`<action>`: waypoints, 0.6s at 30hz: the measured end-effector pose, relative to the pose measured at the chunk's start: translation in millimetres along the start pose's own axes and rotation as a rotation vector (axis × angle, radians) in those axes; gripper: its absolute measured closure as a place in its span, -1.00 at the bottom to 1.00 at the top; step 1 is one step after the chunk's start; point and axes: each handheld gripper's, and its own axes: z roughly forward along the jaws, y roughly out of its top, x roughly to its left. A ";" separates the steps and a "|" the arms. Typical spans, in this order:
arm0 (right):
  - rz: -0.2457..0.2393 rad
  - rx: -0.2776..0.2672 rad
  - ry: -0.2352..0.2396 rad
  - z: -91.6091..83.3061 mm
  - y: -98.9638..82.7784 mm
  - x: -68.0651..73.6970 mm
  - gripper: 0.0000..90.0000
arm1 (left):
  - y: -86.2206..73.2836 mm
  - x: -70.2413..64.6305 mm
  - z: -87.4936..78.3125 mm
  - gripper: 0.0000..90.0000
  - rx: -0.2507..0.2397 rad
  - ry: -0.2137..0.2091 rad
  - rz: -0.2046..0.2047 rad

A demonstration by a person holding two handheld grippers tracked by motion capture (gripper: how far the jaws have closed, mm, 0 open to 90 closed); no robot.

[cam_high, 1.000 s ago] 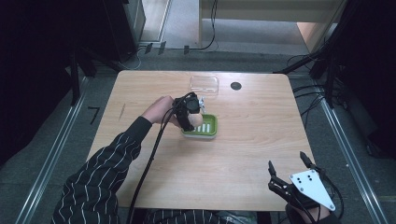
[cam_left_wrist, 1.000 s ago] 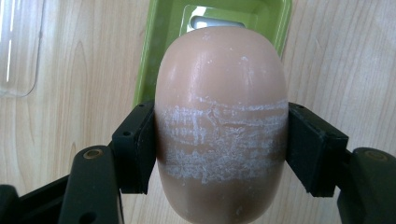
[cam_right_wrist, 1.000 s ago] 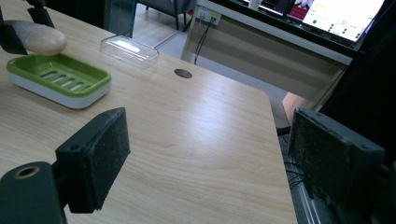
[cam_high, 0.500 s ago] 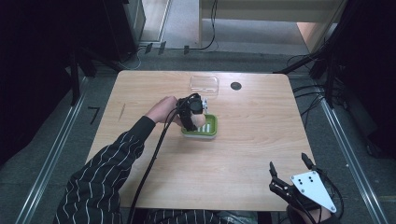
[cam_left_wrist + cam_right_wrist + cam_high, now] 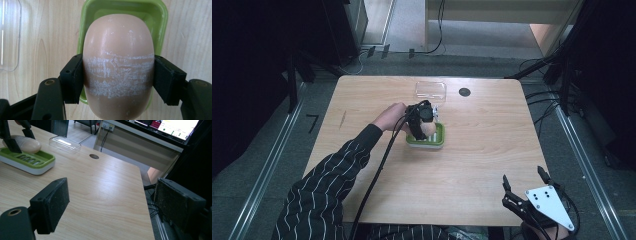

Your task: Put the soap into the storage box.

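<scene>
A beige oval soap bar with white scuff marks sits between the pads of my left gripper, which is shut on its sides. Under it lies a green soap dish. In the high view the left gripper holds the soap over the dish at mid-table. Whether soap and dish touch, I cannot tell. My right gripper stands open with nothing in it at the table's front right corner; its view shows the wide-apart pads and, farther off, the soap on the dish's far side.
A clear plastic lid lies just behind the dish, near the table's far edge. A dark round hole in the tabletop is to its right. A black cable trails from the left gripper along the striped sleeve.
The left gripper with the soap has shifted slightly to the right, further over the green dish. The right gripper has stayed where it was.
</scene>
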 end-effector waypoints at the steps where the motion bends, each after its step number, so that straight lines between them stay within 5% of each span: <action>1: -0.008 -0.004 0.001 0.0 -0.1 -0.8 -0.70 | 0.2 -0.2 1.3 -0.25 0.001 -0.003 -0.005; 18: -0.001 0.000 -0.004 -1.9 -1.0 -1.2 -0.70 | 2.1 3.3 18.0 -0.25 0.002 -0.004 -0.010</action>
